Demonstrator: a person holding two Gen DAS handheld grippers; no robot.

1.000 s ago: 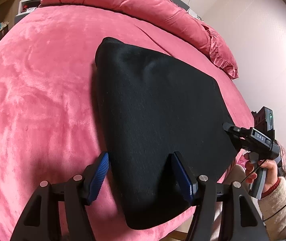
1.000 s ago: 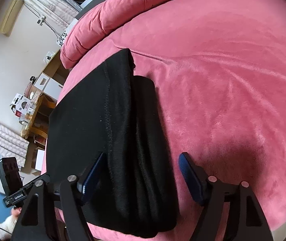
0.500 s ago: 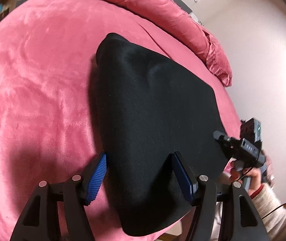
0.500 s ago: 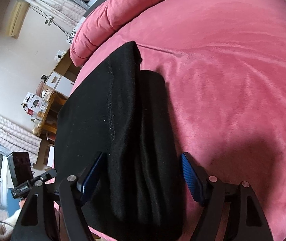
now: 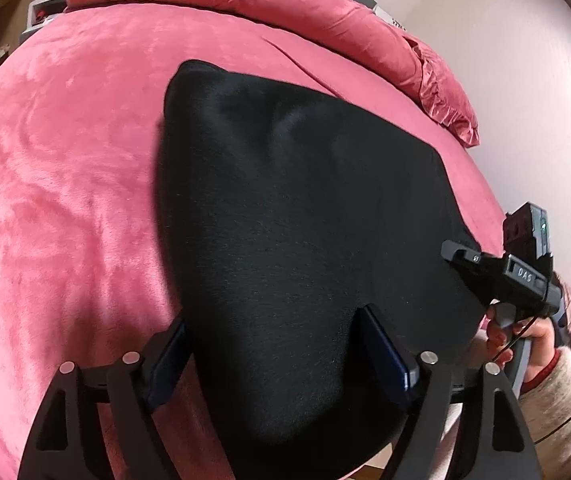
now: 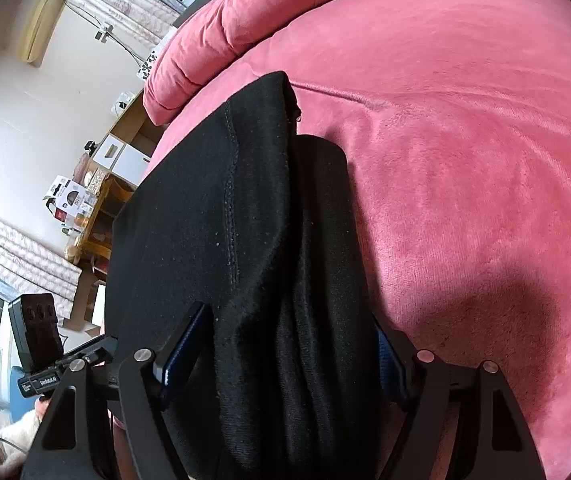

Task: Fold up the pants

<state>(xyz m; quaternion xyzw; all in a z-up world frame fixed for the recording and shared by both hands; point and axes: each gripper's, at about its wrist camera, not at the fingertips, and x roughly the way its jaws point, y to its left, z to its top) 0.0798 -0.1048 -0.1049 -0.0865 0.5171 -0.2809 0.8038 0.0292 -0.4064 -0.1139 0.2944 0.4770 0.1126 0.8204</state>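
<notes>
The black pants lie folded in a thick stack on the pink bed. In the right wrist view the pants show stacked layers and a stitched seam. My left gripper is open, with the near left edge of the stack between its jaws. My right gripper is open, its jaws standing either side of the near right edge of the stack. The right gripper also shows in the left wrist view, at the stack's right corner. The left gripper also shows in the right wrist view.
A rolled pink duvet lies along the far side of the bed. A wooden shelf with boxes stands beside the bed by the wall. The bed's near edge is just under both grippers.
Both grippers have pushed forward onto the near edge of the stack, so the cloth now sits deeper between the jaws. The pants have not shifted on the bed.
</notes>
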